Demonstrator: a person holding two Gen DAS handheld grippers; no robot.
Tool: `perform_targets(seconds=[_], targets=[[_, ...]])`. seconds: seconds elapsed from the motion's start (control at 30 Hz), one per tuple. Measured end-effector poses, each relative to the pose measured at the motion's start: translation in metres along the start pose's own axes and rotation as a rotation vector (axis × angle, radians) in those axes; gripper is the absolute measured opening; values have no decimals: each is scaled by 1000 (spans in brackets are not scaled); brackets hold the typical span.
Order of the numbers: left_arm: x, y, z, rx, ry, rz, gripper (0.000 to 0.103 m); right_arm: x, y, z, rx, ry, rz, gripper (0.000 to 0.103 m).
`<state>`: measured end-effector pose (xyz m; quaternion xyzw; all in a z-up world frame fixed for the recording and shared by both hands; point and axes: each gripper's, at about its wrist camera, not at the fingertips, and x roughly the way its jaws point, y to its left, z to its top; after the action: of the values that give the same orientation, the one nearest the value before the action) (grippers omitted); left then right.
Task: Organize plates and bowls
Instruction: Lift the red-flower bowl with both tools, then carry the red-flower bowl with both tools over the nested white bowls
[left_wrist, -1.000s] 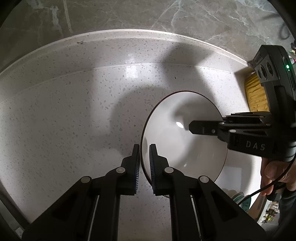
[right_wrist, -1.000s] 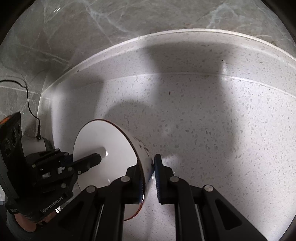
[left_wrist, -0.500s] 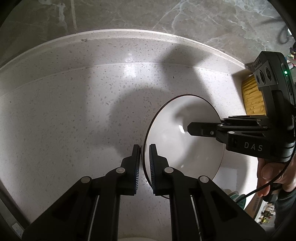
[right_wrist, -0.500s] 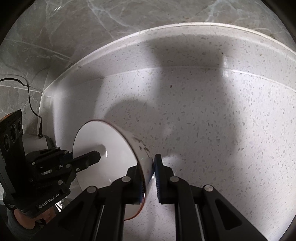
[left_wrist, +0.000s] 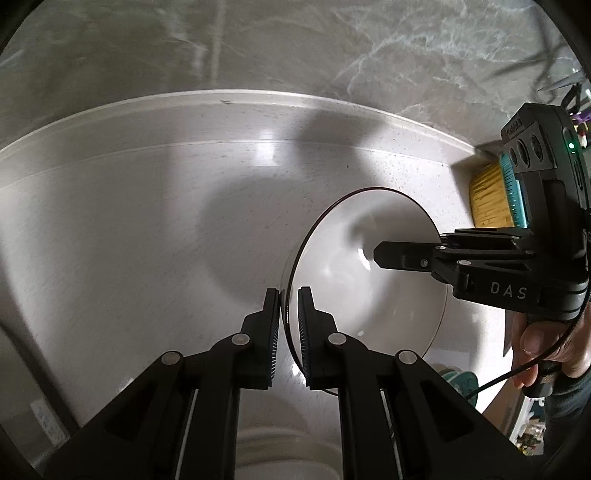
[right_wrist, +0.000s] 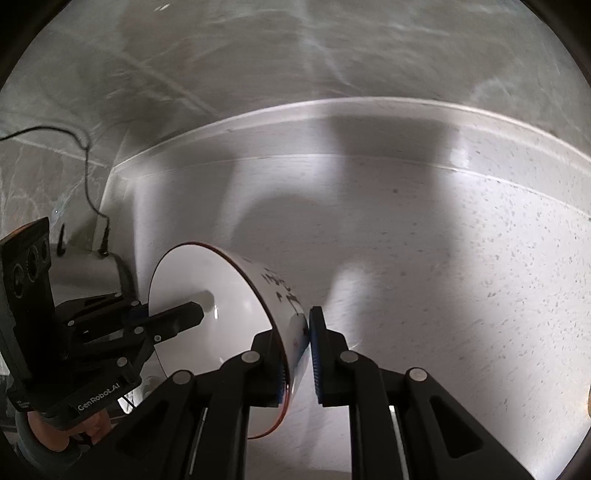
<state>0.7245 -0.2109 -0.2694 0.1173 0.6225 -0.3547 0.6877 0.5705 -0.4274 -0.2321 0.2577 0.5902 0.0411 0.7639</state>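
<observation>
A white bowl with a dark rim (left_wrist: 343, 280) is held in the air over the speckled white counter (left_wrist: 129, 240), tipped on its side. My left gripper (left_wrist: 288, 321) is shut on its near rim. My right gripper (right_wrist: 297, 350) is shut on the opposite rim, one finger inside the bowl (right_wrist: 207, 295) and one on the outer wall, which has dark markings. Each gripper shows in the other's view: the right one (left_wrist: 406, 254) reaches in from the right, the left one (right_wrist: 177, 317) from the left.
A yellow ribbed object (left_wrist: 487, 195) stands at the counter's right end by the grey marble wall (left_wrist: 295, 44). A pale round rim (left_wrist: 280, 454) shows below my left gripper. A black cable (right_wrist: 85, 155) hangs at the left corner. Green items (left_wrist: 458, 380) lie low right.
Both grippers and the bowl between them have risen and drawn back from the counter; the views blur with motion. A pale round rim has come into view under the left gripper.
</observation>
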Motion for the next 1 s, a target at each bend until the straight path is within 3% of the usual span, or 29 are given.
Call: perform_targets(seconds=[0.37,0.57,1.0], targets=[[-54,23,-62,-83,-56,22,8,-3,63,-21,-131,17,40,16],[-82,40,-112,-119,-75,31,8,0,95,-38,-192,40,50,17],[-98,59,-204,-188,-59,20,8,19,126,-84,-270,116,62,17]])
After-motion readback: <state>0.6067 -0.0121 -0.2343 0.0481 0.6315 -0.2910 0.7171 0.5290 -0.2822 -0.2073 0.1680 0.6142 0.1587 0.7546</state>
